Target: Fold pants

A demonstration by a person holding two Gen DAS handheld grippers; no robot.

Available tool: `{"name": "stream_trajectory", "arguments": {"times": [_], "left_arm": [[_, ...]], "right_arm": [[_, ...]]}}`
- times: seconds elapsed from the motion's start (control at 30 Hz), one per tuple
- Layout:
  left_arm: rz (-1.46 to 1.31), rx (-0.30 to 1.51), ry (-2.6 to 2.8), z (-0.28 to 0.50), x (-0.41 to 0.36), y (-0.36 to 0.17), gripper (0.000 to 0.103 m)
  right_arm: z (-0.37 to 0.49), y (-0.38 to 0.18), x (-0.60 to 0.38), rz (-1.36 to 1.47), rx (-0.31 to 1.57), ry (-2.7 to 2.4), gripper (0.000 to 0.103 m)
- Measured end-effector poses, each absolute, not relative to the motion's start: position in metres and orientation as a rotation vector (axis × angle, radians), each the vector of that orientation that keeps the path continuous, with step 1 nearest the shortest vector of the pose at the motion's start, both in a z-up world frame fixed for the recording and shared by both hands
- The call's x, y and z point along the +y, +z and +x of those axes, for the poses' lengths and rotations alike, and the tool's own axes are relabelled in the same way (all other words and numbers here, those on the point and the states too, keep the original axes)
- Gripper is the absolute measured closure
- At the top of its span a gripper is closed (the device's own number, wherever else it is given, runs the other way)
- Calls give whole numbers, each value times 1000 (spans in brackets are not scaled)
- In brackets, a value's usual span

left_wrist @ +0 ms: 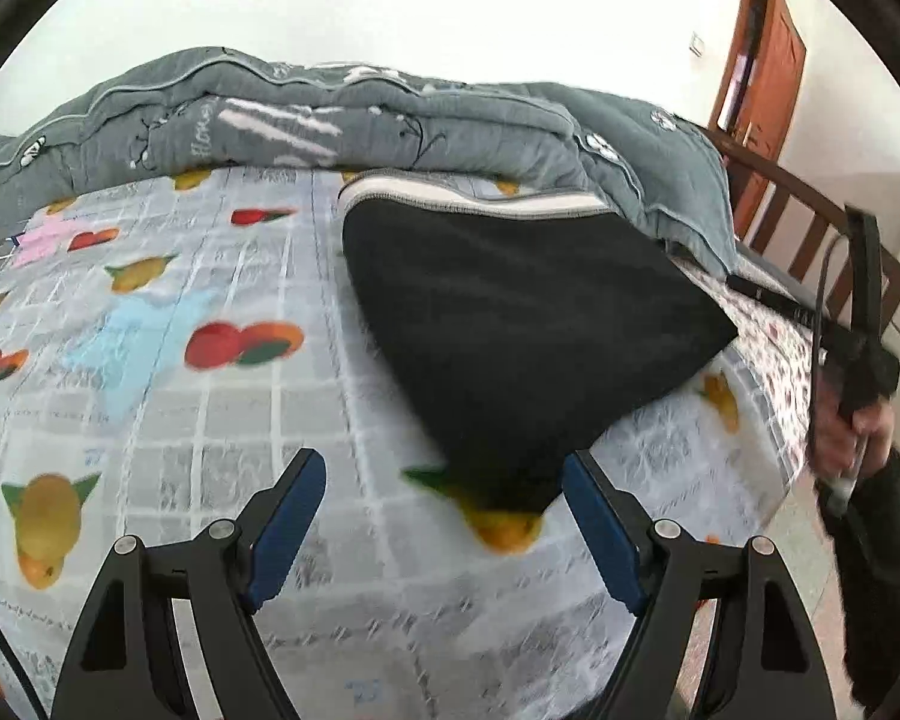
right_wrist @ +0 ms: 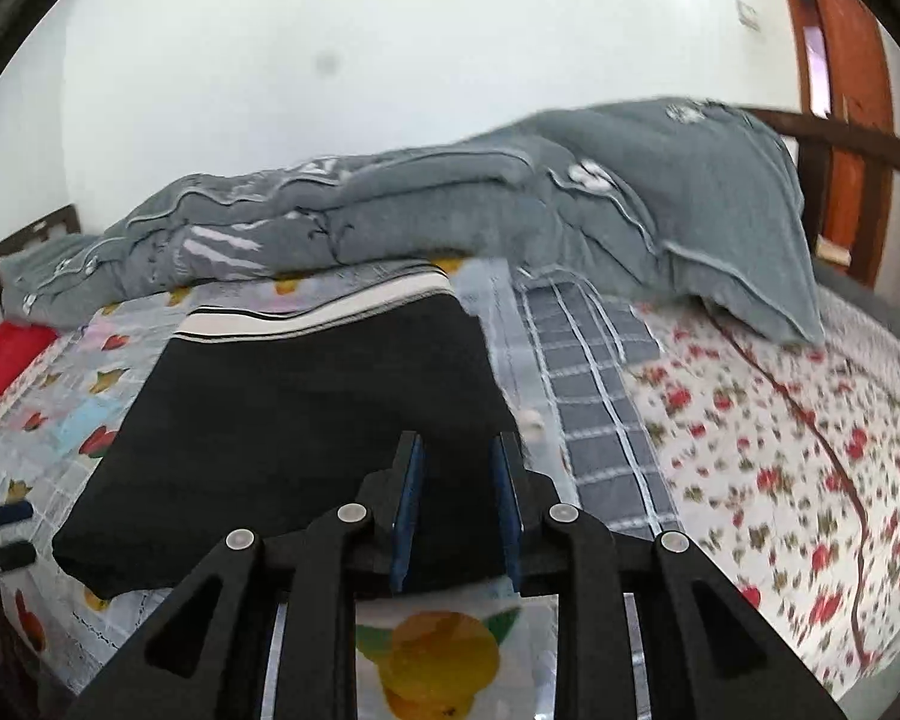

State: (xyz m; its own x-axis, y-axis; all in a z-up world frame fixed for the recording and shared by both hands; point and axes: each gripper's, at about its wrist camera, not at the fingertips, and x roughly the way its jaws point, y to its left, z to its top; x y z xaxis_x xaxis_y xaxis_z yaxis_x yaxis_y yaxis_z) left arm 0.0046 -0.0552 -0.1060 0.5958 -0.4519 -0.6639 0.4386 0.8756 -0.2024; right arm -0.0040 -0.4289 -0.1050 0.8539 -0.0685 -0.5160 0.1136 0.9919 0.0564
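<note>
Right claw (right_wrist: 457,450) hovers narrowly parted above folded black pants (right_wrist: 306,396).

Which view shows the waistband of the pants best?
The left wrist view: the white waistband runs unblocked and fairly sharp along the far edge of the pants. The right wrist view shows the same band, tilted and slightly blurrier.

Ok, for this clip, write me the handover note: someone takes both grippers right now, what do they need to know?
Left gripper: open, nothing between its fingers, above the sheet near the pants' closest corner.
Right gripper: fingers a narrow gap apart, nothing pinched, above the near edge of the pants.
Pants: black, folded into a compact stack on the fruit-print sheet, striped waistband at the far end beside the grey quilt.
Done: the fold looks finished and released.
Left: probably just check the edges lie flat, then pull both grippers away.
</note>
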Motion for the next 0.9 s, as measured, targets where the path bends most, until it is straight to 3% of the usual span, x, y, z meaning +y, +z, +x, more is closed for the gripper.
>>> {"name": "stream_trajectory", "arguments": {"times": [0.23,0.37,0.4,0.43,0.5,0.67,0.73,0.9], "left_arm": [[135,897,-394,42,-103,-138,20],[133,861,-441,40,-97,-134,21],[95,861,-464,44,-91,-130,21],[62,859,-474,49,-86,-127,21],[8,869,-488,62,-79,-124,23],[-172,936,-541,105,-72,-135,26],[-205,980,-567,119,-75,-143,34],[-313,1030,-641,155,-82,-161,44]], "right_arm": [[28,-163,-418,79,733,-101,79],[21,-150,-420,58,724,-77,79],[20,-143,-422,53,711,-70,73],[19,-137,-423,46,691,-70,59],[24,-122,-430,36,642,-75,42],[63,-114,-448,77,671,-69,42],[85,-120,-454,98,720,-64,45],[123,-143,-462,153,786,-31,47]]}}
